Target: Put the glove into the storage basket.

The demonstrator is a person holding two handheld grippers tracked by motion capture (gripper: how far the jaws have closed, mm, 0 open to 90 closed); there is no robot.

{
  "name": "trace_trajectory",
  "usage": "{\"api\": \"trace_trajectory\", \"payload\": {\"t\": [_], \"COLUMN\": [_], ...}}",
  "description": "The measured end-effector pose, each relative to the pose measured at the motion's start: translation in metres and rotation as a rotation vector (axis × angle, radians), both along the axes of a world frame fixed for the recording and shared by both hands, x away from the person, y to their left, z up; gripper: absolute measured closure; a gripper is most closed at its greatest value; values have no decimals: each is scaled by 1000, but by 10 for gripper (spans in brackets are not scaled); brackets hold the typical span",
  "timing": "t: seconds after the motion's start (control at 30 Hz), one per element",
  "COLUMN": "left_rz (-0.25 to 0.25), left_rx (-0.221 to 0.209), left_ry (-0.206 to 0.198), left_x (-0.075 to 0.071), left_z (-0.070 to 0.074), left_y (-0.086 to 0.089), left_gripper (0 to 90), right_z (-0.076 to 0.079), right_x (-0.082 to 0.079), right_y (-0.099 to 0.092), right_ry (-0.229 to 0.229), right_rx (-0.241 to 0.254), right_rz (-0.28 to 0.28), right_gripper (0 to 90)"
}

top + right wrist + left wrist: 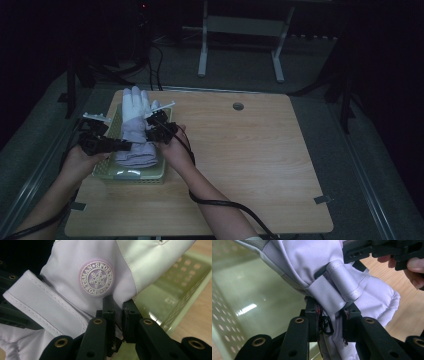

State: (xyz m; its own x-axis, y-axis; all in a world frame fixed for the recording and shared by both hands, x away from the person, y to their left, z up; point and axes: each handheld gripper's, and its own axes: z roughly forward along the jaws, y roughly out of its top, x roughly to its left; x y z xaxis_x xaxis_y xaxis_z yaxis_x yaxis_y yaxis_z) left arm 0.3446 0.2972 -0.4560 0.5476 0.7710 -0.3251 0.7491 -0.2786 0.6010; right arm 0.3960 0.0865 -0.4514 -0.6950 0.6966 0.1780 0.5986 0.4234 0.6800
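Hands at the lower left of the high view hold both grippers over a pale green basket (107,172). Left gripper (125,145) pinches the lilac glove (136,131) at its cuff; right gripper (149,125) clamps its other edge. Glove lies in the basket, white fingertips reaching past the far rim.

Basket (111,169) sits on table (250,160), at its left side, near the person's edge. Ski glove (136,127) lies in/over basket, fingers pointing to far side, cuff toward person. L gripper (117,146) at glove's left w/ jaws closed on cuff, R gripper (152,131) at its right, pinching fabric. Cable hole (238,106) at table's far edge, well right of basket.
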Motion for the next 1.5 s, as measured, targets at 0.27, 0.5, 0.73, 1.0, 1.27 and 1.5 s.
{"api": "trace_trajectory", "payload": {"t": [0.27, 0.5, 0.73, 1.0, 1.27, 1.5], "left_rz": [17, 58, 62, 79, 102, 109], "left_rx": [-49, -43, 23, 78, 119, 32], "left_ry": [96, 191, 229, 234, 192, 83], "left_x": [4, 9, 11, 9, 8, 0], "left_z": [-48, -59, -63, -64, -60, -41], "left_y": [4, 5, 2, -4, -7, 0], "left_gripper": [721, 716, 686, 640, 466, 239], "right_z": [-38, -46, -48, -45, -35, -27], "right_x": [4, 7, 8, 7, 5, 1], "right_y": [14, 25, 32, 30, 25, 19], "right_ry": [81, 123, 160, 135, 112, 68], "right_rx": [-124, -210, -252, -256, -218, -177], "right_rz": [0, 9, 7, 19, 43, 88], "right_gripper": [827, 820, 728, 607, 512, 392]}}
